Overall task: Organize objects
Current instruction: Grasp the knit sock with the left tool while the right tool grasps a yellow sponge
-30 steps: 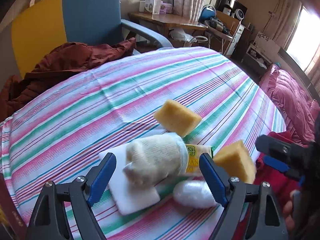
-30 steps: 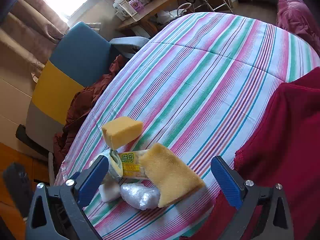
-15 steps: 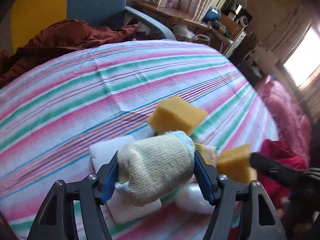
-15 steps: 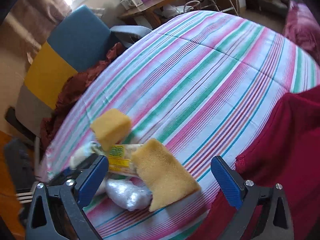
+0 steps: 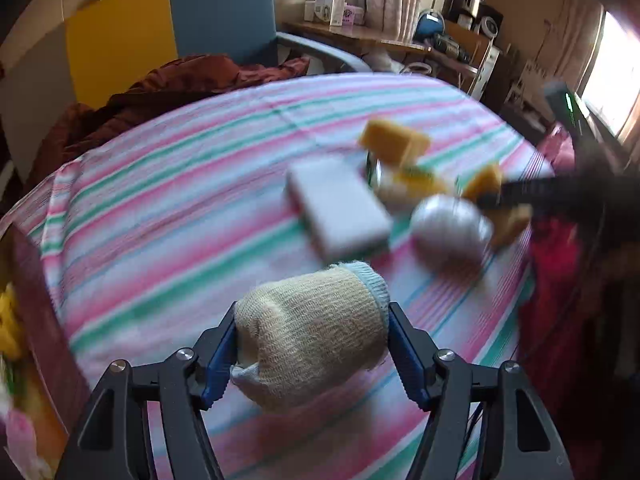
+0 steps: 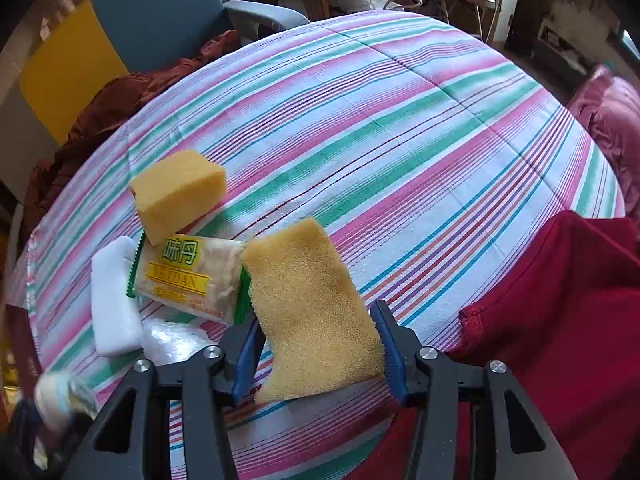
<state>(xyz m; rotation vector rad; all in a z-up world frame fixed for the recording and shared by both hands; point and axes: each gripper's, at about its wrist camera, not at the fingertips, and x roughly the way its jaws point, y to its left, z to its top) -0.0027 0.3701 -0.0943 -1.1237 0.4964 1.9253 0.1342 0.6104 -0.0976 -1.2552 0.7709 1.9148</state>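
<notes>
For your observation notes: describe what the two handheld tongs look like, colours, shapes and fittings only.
Both match. The left tongs and the right tongs each have two black angular plastic arms with triangular cut-outs, round silver bolts at the pivots, and flat blue pads lining the inner faces. No cables or markings show.

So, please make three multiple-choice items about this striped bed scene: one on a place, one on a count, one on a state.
1. Where does the green-edged clear snack packet lie?
A. between the white foam block and the flat yellow sponge
B. on the blue chair
C. on the red cloth

2. How many yellow sponges show in the right wrist view?
A. one
B. two
C. four

3. What does the left gripper do?
A. stands open over bare cloth
B. clamps the white foam block
C. clamps the beige knitted sock

Answers: 1 A, the packet sits with the block on one side and the flat sponge on the other. 2 B, the flat sponge and the thick yellow sponge wedge. 3 C, both blue pads press the sock's sides.
</notes>
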